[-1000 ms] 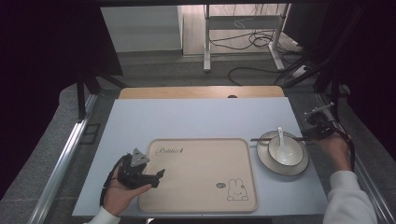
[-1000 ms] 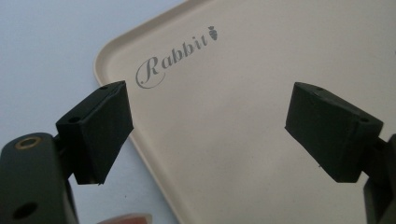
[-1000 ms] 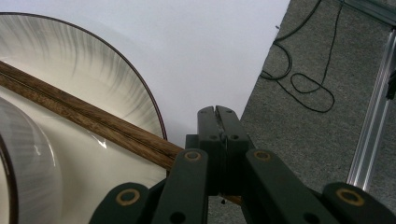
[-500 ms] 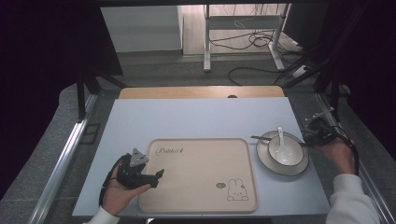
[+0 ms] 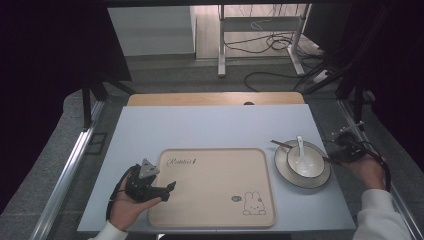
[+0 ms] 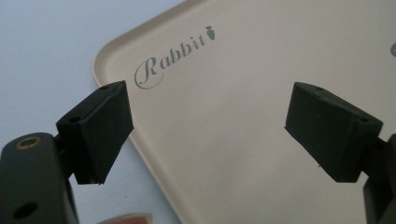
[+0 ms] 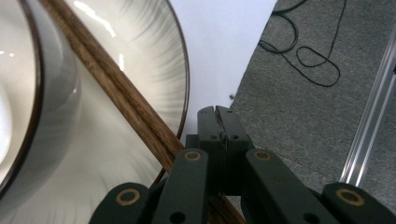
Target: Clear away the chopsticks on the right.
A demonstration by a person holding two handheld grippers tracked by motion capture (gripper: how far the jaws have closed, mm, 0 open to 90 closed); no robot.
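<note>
1. The left gripper point(image 5: 170, 188) rests in the person's left hand point(image 5: 127, 207) at the near left of the pale blue surface point(image 5: 210, 130), its tips at the left edge of the beige rectangular tray point(image 5: 215, 175) with rounded corners.
2. In the left gripper view its two black jaws stand spread wide, with nothing between them; one jaw hangs over the tray's left rim and the other over the tray's bare floor, beside the grey word "Rabbit" point(image 6: 175, 58).
3. The tray lies at the near middle of the surface, with a small rabbit drawing point(image 5: 254, 203) at its near right corner.
4. The round white plate with a dark rim point(image 5: 285, 172) sits just right of the tray, carrying a white bowl point(image 5: 312, 167) with a white ceramic spoon point(image 5: 300, 148) inside.
5. A pair of brown wooden chopsticks point(image 5: 281, 144) lies across the plate, passing behind the bowl.
6. The right gripper point(image 5: 334, 160), in the person's right hand point(image 5: 367, 170), is at the plate's right rim.
7. In the right gripper view its jaws are pressed together, and the chopsticks point(image 7: 116, 93) run just beside them; whether they pinch the chopsticks I cannot tell.
</note>
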